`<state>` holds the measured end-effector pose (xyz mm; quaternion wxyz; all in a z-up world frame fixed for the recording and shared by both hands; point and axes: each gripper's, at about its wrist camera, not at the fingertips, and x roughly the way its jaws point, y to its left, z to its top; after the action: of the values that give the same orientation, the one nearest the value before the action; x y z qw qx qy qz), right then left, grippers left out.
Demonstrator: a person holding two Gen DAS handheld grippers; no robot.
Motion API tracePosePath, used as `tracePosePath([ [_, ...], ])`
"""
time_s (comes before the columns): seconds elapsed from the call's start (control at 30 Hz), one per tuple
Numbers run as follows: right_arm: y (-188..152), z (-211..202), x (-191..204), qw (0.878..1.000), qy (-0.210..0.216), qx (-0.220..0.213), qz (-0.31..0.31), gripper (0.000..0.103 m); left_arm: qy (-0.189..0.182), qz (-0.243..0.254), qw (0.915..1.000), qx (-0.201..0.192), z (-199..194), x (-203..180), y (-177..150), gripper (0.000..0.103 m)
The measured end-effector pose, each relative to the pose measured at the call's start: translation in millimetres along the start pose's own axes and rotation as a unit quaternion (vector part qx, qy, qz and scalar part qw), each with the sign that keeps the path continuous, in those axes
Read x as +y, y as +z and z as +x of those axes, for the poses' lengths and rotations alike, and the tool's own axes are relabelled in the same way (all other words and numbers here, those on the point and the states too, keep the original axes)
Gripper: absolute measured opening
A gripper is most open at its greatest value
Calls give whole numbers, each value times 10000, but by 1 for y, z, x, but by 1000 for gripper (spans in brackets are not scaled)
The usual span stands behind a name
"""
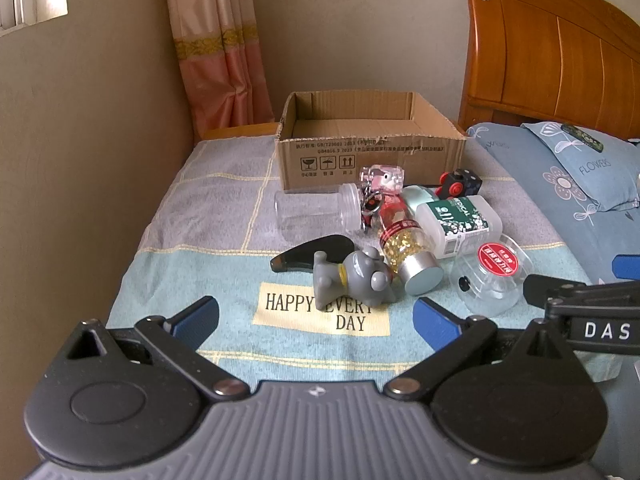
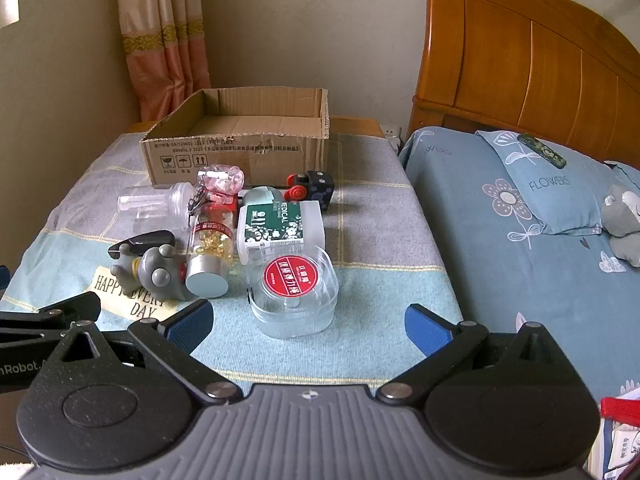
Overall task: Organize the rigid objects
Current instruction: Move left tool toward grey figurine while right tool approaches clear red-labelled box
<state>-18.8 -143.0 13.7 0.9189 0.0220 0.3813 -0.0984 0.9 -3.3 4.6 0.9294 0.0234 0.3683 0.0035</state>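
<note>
An open cardboard box (image 1: pixel 360 160) (image 2: pixel 240 152) stands at the back of the cloth-covered table. In front of it lie a grey toy figure (image 1: pixel 352 278) (image 2: pixel 152 272), a bottle of gold capsules (image 1: pixel 408 256) (image 2: pixel 210 252), a white medical bottle (image 1: pixel 460 220) (image 2: pixel 280 224), a clear round case with a red label (image 1: pixel 492 276) (image 2: pixel 294 296), a clear jar (image 1: pixel 316 210) (image 2: pixel 154 202), a black clip (image 1: pixel 312 256) and a black-and-red cube toy (image 1: pixel 460 184) (image 2: pixel 312 186). My left gripper (image 1: pixel 316 318) is open, just short of the grey toy. My right gripper (image 2: pixel 308 322) is open, just short of the clear case.
A pink keychain charm (image 1: pixel 384 178) (image 2: pixel 222 178) lies among the items. A bed with a blue pillow (image 2: pixel 548 188) and wooden headboard (image 2: pixel 520 60) is to the right. A wall and curtain (image 1: pixel 216 40) bound the left and back.
</note>
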Motion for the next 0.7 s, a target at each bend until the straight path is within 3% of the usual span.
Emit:
tracePosePath([
  [0.7, 2, 8, -6, 10000, 17, 44, 40, 103, -20, 22, 10000, 37, 13, -3, 0, 102],
])
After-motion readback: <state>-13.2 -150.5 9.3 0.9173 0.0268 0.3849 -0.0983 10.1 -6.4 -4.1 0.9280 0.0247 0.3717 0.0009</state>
